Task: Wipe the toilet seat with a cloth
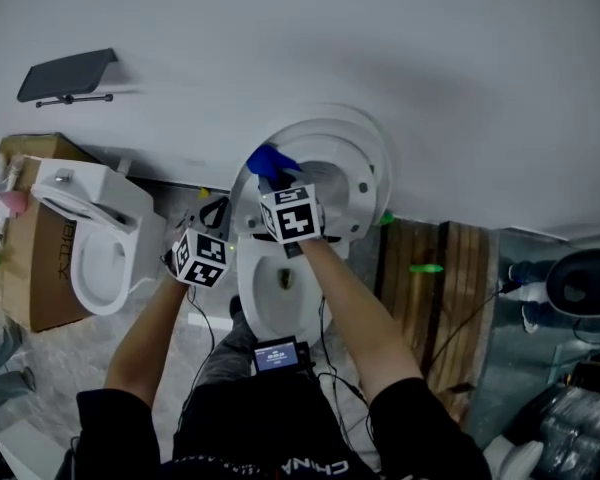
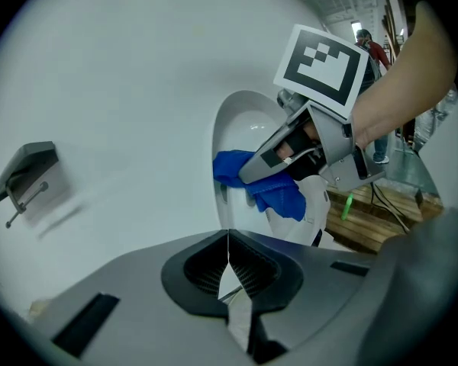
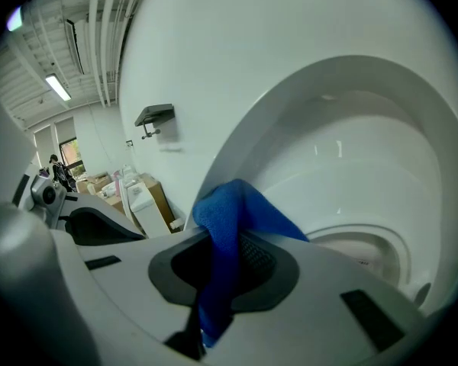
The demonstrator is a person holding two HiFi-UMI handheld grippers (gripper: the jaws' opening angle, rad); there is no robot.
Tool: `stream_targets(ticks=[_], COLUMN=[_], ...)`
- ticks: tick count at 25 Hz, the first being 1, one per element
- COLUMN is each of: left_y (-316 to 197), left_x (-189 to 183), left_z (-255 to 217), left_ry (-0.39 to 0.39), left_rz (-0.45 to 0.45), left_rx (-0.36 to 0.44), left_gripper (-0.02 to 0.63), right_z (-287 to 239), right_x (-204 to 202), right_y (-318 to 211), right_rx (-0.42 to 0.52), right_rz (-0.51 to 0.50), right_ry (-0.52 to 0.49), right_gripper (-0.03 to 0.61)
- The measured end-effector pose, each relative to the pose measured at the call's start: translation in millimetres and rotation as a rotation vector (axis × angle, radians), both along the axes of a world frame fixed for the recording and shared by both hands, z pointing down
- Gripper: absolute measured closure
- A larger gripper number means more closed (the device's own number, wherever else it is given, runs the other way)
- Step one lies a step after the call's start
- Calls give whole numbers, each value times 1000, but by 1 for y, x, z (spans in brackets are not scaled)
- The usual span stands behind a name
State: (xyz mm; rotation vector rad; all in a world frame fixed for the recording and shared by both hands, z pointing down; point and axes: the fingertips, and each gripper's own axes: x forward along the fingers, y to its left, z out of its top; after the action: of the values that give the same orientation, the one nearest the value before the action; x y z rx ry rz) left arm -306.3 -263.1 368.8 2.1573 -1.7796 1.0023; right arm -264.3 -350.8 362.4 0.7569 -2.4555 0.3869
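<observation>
The white toilet (image 1: pixel 280 298) stands against the wall with its seat (image 1: pixel 368 168) raised upright. My right gripper (image 1: pixel 276 175) is shut on a blue cloth (image 1: pixel 271 160) and holds it against the upper left rim of the raised seat. In the right gripper view the cloth (image 3: pixel 227 223) bulges out of the jaws onto the seat's edge (image 3: pixel 237 139). My left gripper (image 1: pixel 212 223) hangs left of the bowl, shut with nothing in it. Its view (image 2: pixel 229 269) looks past the closed jaws at the right gripper (image 2: pixel 248 171) and the cloth (image 2: pixel 275 189).
A second white toilet (image 1: pixel 100 238) and a cardboard box (image 1: pixel 25 268) stand at the left. A dark bracket (image 1: pixel 68 73) hangs on the wall above them. A wooden pallet (image 1: pixel 430 268) with a green item and cables lies right of the toilet. A device with a small screen (image 1: pixel 280 356) hangs at my chest.
</observation>
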Motion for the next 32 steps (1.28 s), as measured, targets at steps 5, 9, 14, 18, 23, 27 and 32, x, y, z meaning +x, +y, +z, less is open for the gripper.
stream_targets(ticks=[5,9,14,18,23,27,32], left_y=[0,4,11,19,27,33,41], left_x=[8,7,1,-1,5,6,7], left_z=[14,27,40,56,72,90,123], left_ry=[24,28,39,57,81,95,125], left_rz=[16,28,30,27,43,52,42], left_rx=[-21,-44,-70,-93,-115,-134,-160], left_gripper=[600,600,600,600,600,600,600], right_z=[1,26,54,71,98,120,146], right_x=[2,-2,-5,-8,-9,-10,-14], right_y=[9,35,33,40,48,61,75], right_rx=[43,8,-24,-67,-109,-151,-202], right_rz=[4,-29,22,8,12,-4,-20], right_ry=[-52,-29,-59,-28,-12,10,31], right_gripper=[526,526,525,525,526,526,526])
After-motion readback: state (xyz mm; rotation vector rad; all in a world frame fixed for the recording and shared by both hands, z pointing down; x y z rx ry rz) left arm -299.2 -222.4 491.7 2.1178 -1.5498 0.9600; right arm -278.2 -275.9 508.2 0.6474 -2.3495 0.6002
